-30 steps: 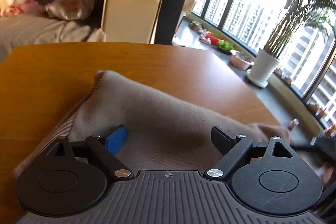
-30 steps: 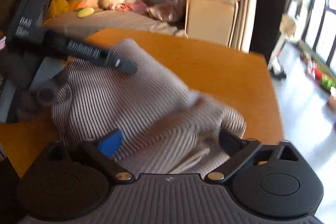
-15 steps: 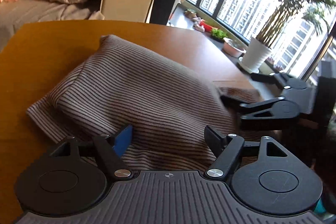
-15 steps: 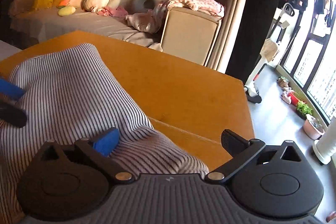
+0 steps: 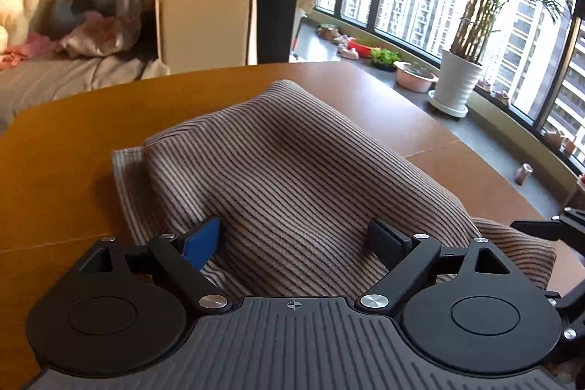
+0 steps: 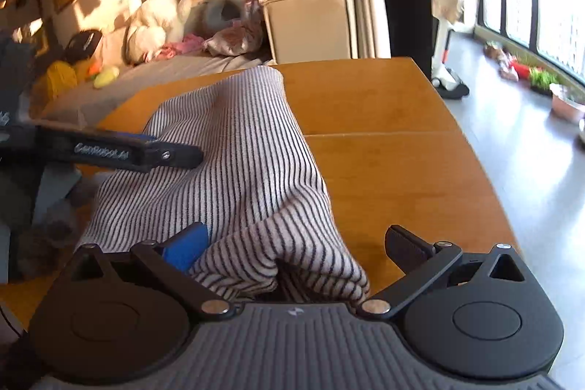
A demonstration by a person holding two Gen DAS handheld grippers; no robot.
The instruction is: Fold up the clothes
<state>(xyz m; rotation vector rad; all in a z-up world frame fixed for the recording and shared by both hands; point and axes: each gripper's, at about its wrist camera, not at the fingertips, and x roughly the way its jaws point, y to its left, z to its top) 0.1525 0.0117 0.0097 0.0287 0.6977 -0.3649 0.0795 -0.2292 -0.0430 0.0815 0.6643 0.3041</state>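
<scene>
Striped knit garment (image 5: 292,178) lying doubled in a thick bundle on the wooden counter (image 5: 65,148), one layer's edge poking out at 9 o'clock, the far corner humped up at 12. Could be partway through a fold or near the last one; impossible to settle from this bundle alone. Any further fold would call for a firm pinch on a loose edge and an even lift at both sides.

Left gripper (image 5: 292,238) low over the near part of the cloth, jaws wide apart, blue pad and black pad resting on or just above the knit, clamping nothing.

Right gripper (image 6: 292,245) at the garment's near corner at 6 o'clock, jaws likewise spread wide, a bunched lump of cloth between them, blue pad touching it, black pad clear over bare counter. Nothing gripped.
</scene>
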